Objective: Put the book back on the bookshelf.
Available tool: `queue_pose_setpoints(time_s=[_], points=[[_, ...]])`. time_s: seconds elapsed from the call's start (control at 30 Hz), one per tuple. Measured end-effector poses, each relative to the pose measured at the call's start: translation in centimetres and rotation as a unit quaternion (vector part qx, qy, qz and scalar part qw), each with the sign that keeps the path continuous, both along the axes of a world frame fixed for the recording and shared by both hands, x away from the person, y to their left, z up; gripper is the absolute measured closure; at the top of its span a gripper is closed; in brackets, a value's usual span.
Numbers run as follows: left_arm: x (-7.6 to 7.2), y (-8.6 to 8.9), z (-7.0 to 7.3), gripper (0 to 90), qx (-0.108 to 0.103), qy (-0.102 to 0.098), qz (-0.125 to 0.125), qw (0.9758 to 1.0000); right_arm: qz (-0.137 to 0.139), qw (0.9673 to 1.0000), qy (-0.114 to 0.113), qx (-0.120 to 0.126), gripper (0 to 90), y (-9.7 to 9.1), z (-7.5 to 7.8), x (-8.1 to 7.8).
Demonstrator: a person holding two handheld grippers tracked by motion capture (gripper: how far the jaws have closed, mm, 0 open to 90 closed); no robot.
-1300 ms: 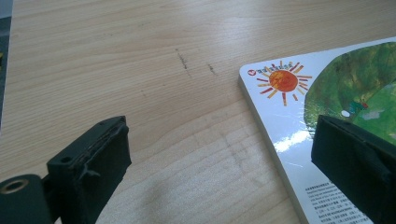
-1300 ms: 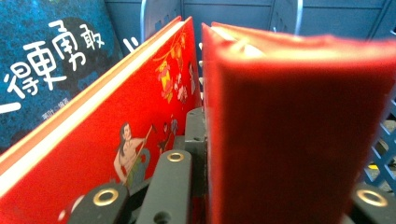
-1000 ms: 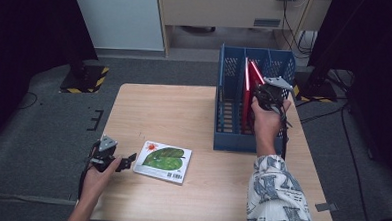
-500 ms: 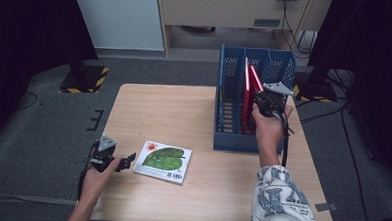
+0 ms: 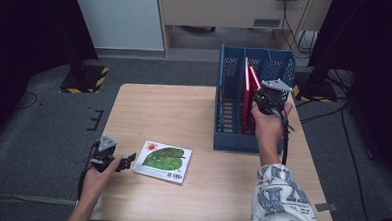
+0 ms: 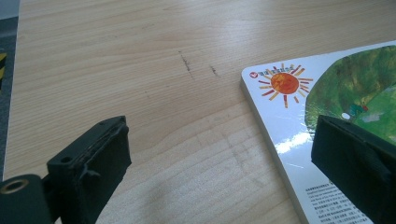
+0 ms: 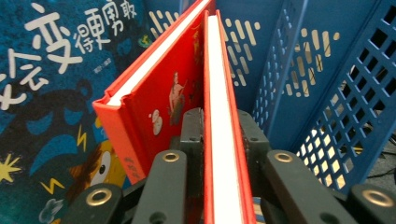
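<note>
A blue slotted crate [image 5: 227, 137] stands at the table's right. Inside it lean two red hardback books [image 5: 246, 95]. My right gripper [image 5: 264, 101] is shut on the edge of one red book [image 7: 223, 112], its pads pressing both covers over the crate. The other red book [image 7: 154, 93] leans beside it, against a dark blue picture book [image 7: 51, 98]. A green-leaf picture book [image 5: 163, 161] lies flat near the table's front left. My left gripper [image 5: 126, 161] rests just left of it, open, with the book's corner [image 6: 299, 98] near one jaw and bare wood between the pads.
The wooden table [image 5: 174, 114] is bare between the flat book and the crate. Grey floor surrounds it, with a yellow-black marked base [image 5: 85, 78] at the back left and cables [image 5: 307, 35] behind the crate.
The right hand with the red book has shifted very slightly over the crate. The left gripper and the flat book have stayed where they were.
</note>
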State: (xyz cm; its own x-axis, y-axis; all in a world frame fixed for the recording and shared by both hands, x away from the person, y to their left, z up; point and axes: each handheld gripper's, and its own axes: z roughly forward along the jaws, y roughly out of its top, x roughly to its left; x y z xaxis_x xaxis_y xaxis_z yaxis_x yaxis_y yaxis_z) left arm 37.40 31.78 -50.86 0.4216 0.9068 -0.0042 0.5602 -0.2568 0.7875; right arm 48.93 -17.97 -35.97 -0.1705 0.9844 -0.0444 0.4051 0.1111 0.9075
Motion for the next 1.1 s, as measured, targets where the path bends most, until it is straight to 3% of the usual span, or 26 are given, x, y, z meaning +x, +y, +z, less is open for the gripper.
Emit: queue_pose_setpoints(time_s=[0.53,1.1], points=[[0.1,-0.1,-0.1,3.9,0.002,0.000,-0.003,1.0000,-0.009,0.9999,-0.003,-0.007,79.5,-0.4,0.2,0.5],[0.1,-0.1,-0.2,4.0,0.005,0.005,-0.005,1.0000,-0.017,0.9996,-0.023,-0.003,79.5,-0.2,0.7,2.4]])
